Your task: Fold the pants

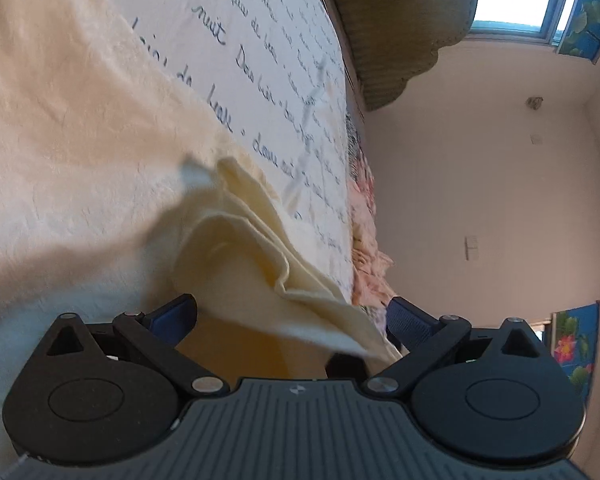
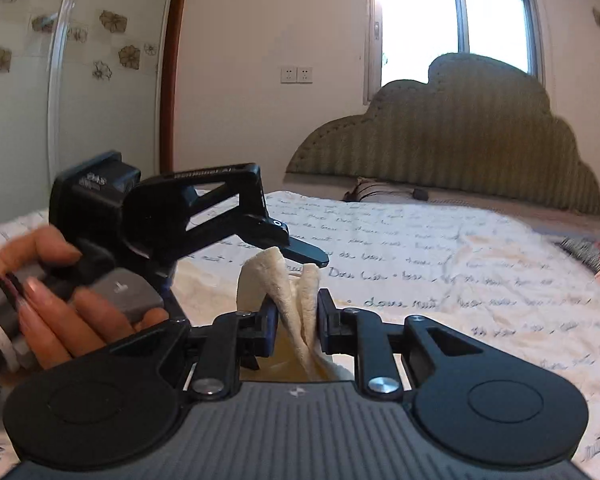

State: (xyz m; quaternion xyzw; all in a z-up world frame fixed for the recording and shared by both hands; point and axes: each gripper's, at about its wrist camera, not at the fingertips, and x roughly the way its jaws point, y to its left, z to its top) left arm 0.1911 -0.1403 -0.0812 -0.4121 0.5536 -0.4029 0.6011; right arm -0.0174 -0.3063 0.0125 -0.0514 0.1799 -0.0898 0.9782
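Note:
The pants (image 1: 80, 152) are cream-coloured cloth spread on the bed. In the left wrist view a bunched, layered edge of them (image 1: 268, 256) rises between my open left gripper's (image 1: 292, 316) wide-apart blue pads, which do not squeeze it. In the right wrist view my right gripper (image 2: 298, 316) is shut on a folded ridge of the pants (image 2: 296, 304) that sticks up between its pads. The left gripper (image 2: 180, 216), held by a hand (image 2: 56, 300), sits just left of and above that ridge.
The bed sheet (image 2: 440, 280) is white with handwritten script. A green cloud-shaped headboard (image 2: 460, 140) stands at the far end under a window (image 2: 456, 12). Pink floral fabric (image 1: 364, 248) lies along the bed's edge. A wall with flower decals (image 2: 112, 52) is to the left.

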